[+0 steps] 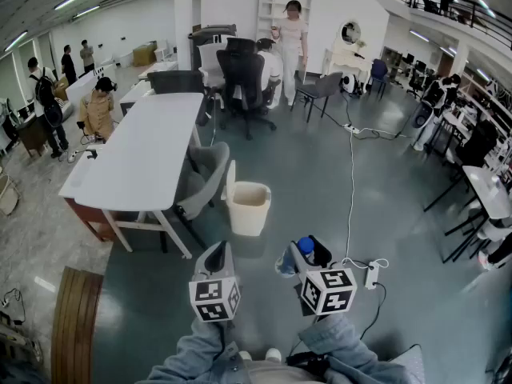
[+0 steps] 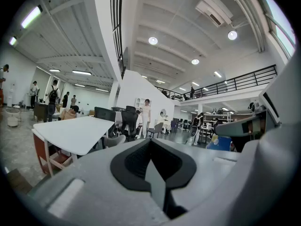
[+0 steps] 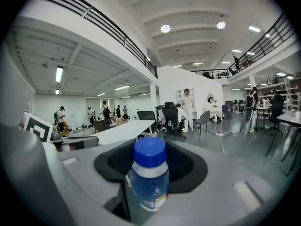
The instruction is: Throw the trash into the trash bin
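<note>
The right gripper (image 1: 307, 254) has a small bottle (image 3: 148, 175) clamped between its jaws, which stand wide apart to fit round the body; the bottle has a blue cap and a blue label (the print on it is too small to read) and it sticks up out of the jaws, tilted a little. The left gripper (image 1: 217, 256) carries nothing, and its two jaws are pressed together with no gap between them. Both grippers are held out in front of the person, side by side above the grey floor (image 1: 320, 182), each pointing slightly downward. The trash bin (image 1: 244, 218), a pale open-topped tub, stands on the floor ahead of them, a little nearer the left gripper's line than the right's, and the bottle is well short of it. Just left of the bin are a grey chair (image 1: 206, 170) and a long white table (image 1: 144, 150). A white power strip (image 1: 371, 274) lies on the floor just right of the right gripper.
</note>
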`<state>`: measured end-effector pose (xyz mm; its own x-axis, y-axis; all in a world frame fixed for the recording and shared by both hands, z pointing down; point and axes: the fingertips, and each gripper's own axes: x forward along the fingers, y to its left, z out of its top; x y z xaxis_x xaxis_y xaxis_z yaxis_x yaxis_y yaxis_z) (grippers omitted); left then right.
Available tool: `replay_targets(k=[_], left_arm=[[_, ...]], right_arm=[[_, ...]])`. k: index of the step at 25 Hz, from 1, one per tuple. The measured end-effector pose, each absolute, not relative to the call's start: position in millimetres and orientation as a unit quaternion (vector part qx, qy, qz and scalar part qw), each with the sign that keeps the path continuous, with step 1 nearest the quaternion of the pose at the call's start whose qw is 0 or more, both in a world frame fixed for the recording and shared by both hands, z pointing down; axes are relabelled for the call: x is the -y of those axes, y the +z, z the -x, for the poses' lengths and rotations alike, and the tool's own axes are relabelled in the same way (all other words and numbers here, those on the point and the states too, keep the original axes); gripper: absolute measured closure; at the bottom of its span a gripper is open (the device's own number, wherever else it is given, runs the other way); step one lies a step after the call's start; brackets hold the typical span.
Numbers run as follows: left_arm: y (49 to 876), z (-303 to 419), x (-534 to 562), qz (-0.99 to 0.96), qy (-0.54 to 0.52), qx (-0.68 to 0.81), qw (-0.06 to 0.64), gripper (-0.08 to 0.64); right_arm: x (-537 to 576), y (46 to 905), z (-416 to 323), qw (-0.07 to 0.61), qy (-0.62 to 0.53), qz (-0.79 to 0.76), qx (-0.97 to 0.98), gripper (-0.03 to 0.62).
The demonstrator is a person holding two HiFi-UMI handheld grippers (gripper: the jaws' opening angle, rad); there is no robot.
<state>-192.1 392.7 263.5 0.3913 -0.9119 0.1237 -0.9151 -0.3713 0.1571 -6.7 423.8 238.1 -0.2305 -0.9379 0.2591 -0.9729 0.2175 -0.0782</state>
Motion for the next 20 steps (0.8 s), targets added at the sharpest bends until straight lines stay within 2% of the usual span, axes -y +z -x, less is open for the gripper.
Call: replay_targets(k=[12, 20], left_arm=[[277.3, 203.0, -379.2, -0.825, 0.008, 0.553, 0.113, 0.551], [297.2, 181.8, -352.7, -0.823, 0.023, 0.553, 0.127, 0.551]], right_arm=[[-416.5, 248.8, 21.4, 0.083, 0.125, -0.606, 0.781, 0.390], [-389.6, 268.3, -6.2, 0.077, 0.155, -0.611, 0.773, 0.390]])
